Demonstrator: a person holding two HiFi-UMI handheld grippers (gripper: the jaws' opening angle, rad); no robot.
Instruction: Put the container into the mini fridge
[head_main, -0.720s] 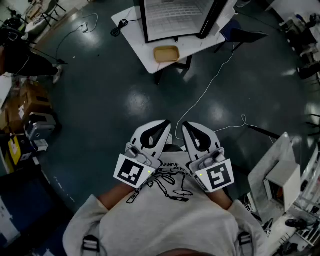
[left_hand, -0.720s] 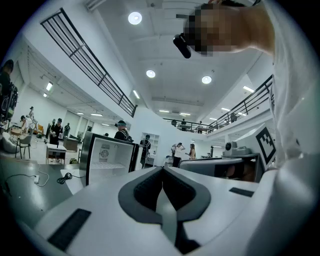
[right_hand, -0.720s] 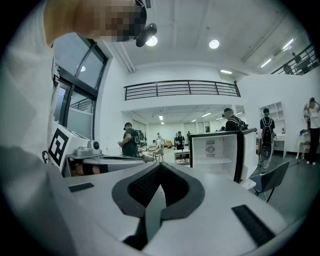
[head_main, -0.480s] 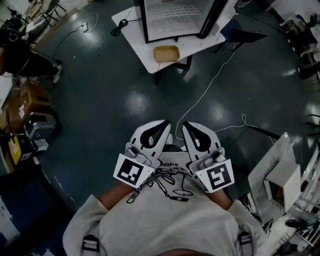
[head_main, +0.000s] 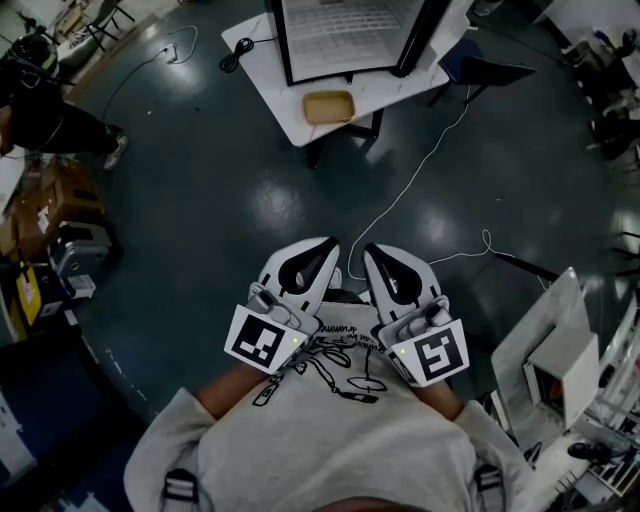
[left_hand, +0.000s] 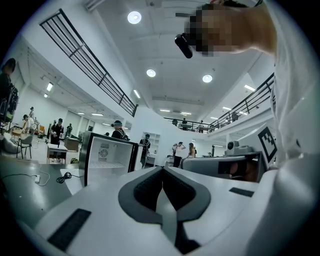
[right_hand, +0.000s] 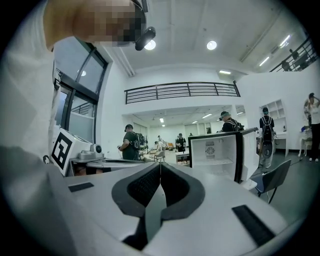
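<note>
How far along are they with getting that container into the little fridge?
Done: only that the fridge on the table stands open. In hand: nothing. The left gripper and right gripper are shut and empty, close to the person's chest. Left: nearly everything. The container sits on the table in front of the fridge, not yet reached, picked up or placed inside.

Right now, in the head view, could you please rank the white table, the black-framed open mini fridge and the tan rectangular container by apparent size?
1. White table, largest, though partly under the fridge.
2. Open mini fridge, cropped at the top.
3. Tan container, plainly smallest.
</note>
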